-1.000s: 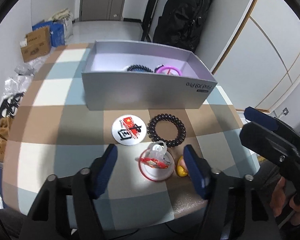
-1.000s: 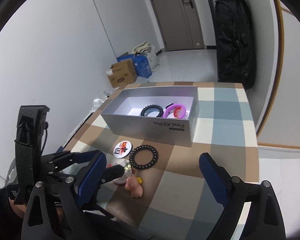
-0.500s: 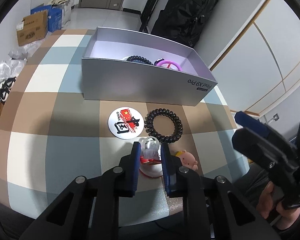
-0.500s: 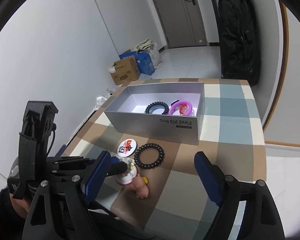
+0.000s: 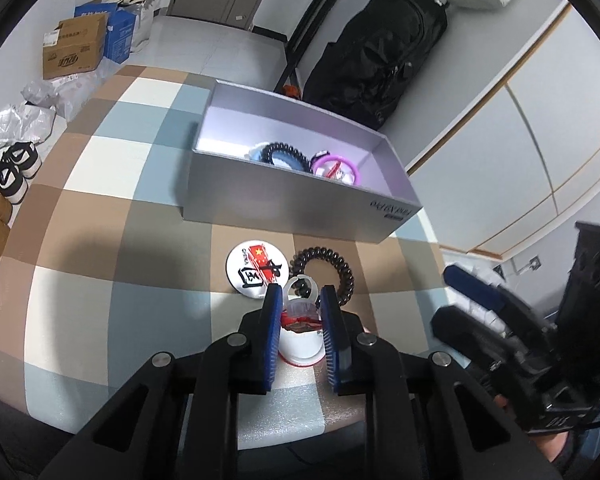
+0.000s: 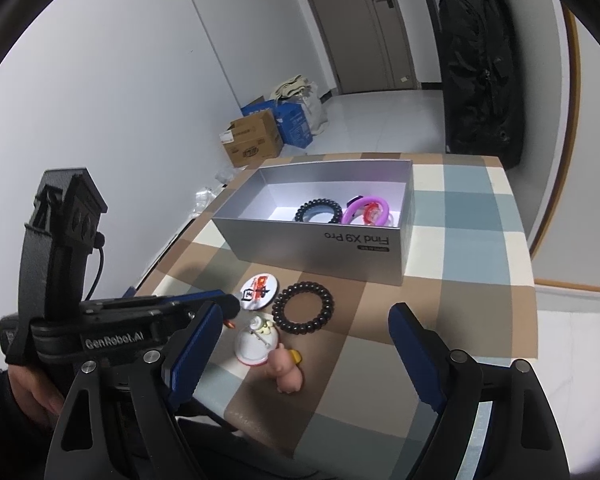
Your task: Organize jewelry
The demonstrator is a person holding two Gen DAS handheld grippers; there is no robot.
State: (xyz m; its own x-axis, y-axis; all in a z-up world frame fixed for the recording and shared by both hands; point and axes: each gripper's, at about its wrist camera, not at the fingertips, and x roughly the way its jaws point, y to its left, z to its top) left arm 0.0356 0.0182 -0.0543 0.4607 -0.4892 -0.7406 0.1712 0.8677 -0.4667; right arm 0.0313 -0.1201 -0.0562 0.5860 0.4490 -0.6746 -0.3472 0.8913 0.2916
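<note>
Progress partial: box [image 6: 324, 248] ahead of both tools holds a dark coil ring [image 6: 317, 211] and purple ring [image 6: 366, 209]; badge [image 5: 257, 271], black coil band [image 5: 327, 276], pig toy [image 6: 287, 372] are left on tabletop. Left tool [image 5: 300, 320] pinches the white-red trinket [image 5: 300, 326] at its tips. Right tool [image 6: 300, 356] spread wide, empty.
</note>
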